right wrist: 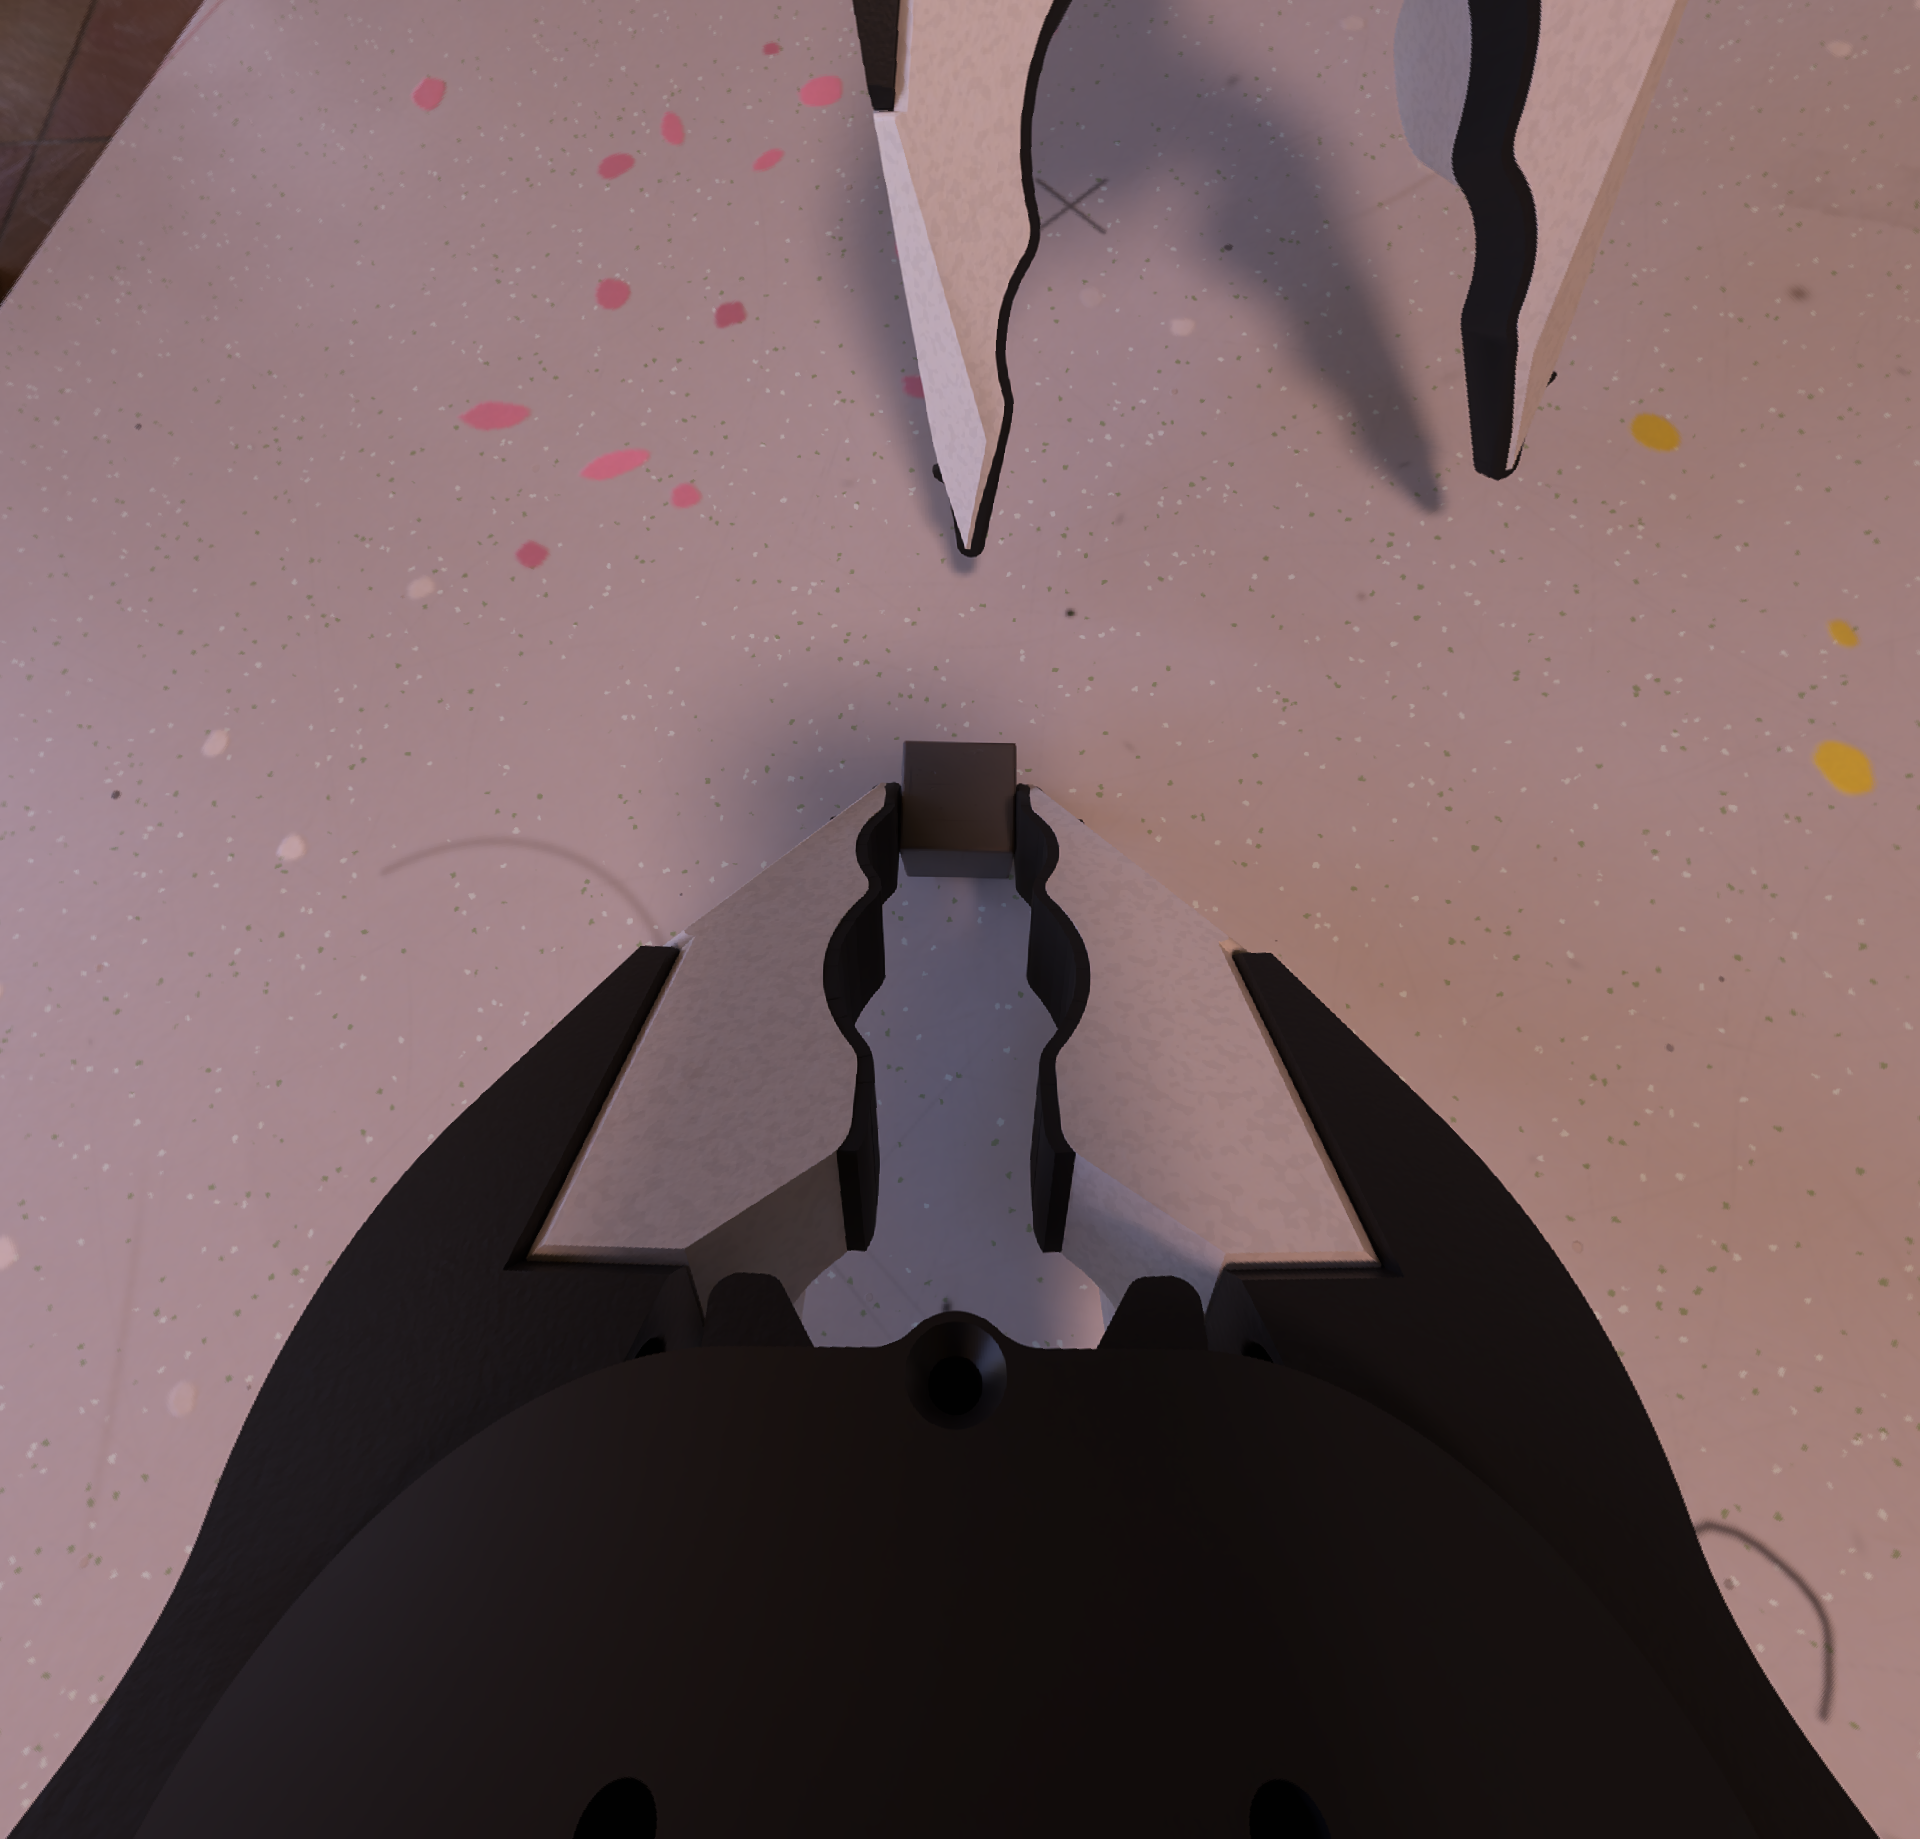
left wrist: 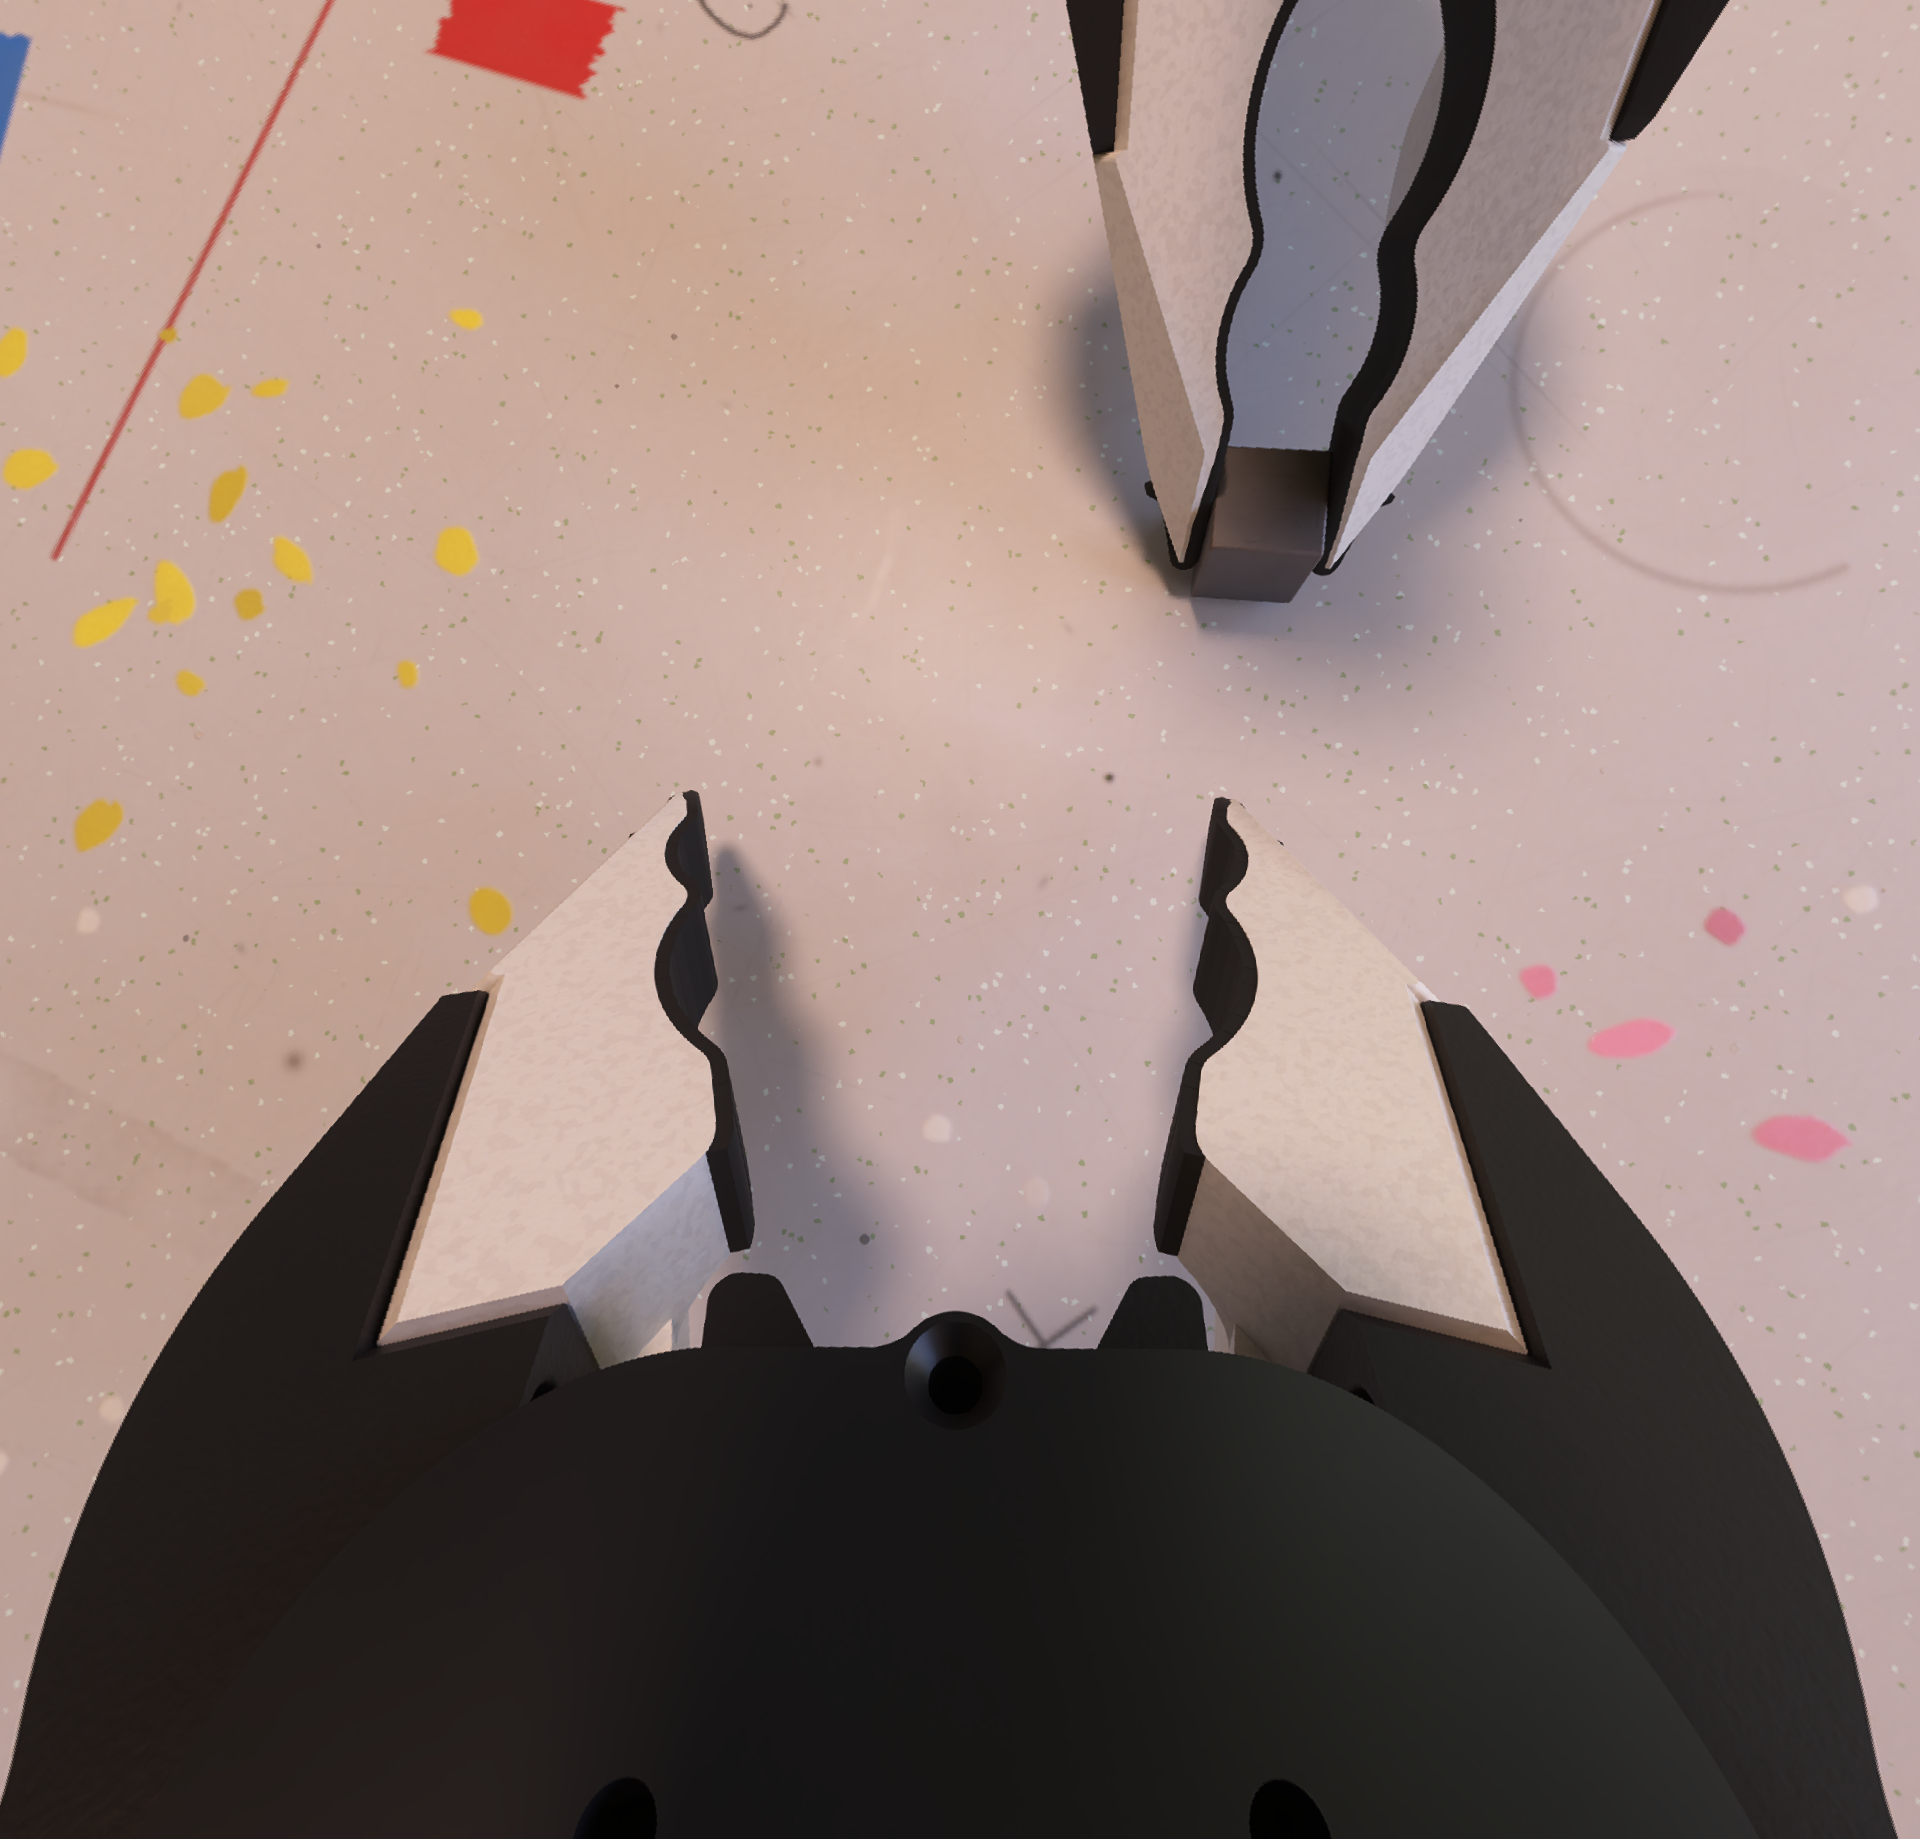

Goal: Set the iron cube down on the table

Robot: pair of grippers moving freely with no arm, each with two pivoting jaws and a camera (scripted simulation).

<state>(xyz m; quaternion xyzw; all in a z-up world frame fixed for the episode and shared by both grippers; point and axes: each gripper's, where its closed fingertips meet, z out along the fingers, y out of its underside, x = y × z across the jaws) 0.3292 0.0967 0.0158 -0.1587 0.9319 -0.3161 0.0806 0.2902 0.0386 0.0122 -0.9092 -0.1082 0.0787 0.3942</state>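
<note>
The iron cube (right wrist: 958, 808) is small, dark grey-brown and sits between the tips of my right gripper (right wrist: 958, 802), which is shut on it. In the left wrist view the same cube (left wrist: 1259, 532) shows pinched between the right gripper's tips (left wrist: 1257, 542), low over the speckled table (left wrist: 935, 594), with its shadow right beneath it; I cannot tell if it touches. My left gripper (left wrist: 956, 813) is open and empty, facing the right one from a short distance. It also shows in the right wrist view (right wrist: 1226, 501), jaws wide apart.
The pale table carries flat marks only: red tape (left wrist: 525, 28), a red line (left wrist: 208, 241), yellow splashes (left wrist: 208, 542), pink splashes (right wrist: 613, 314) and thin pencil curves (left wrist: 1662, 387). The table's edge and a dark floor (right wrist: 94, 44) lie at the far left of the right wrist view.
</note>
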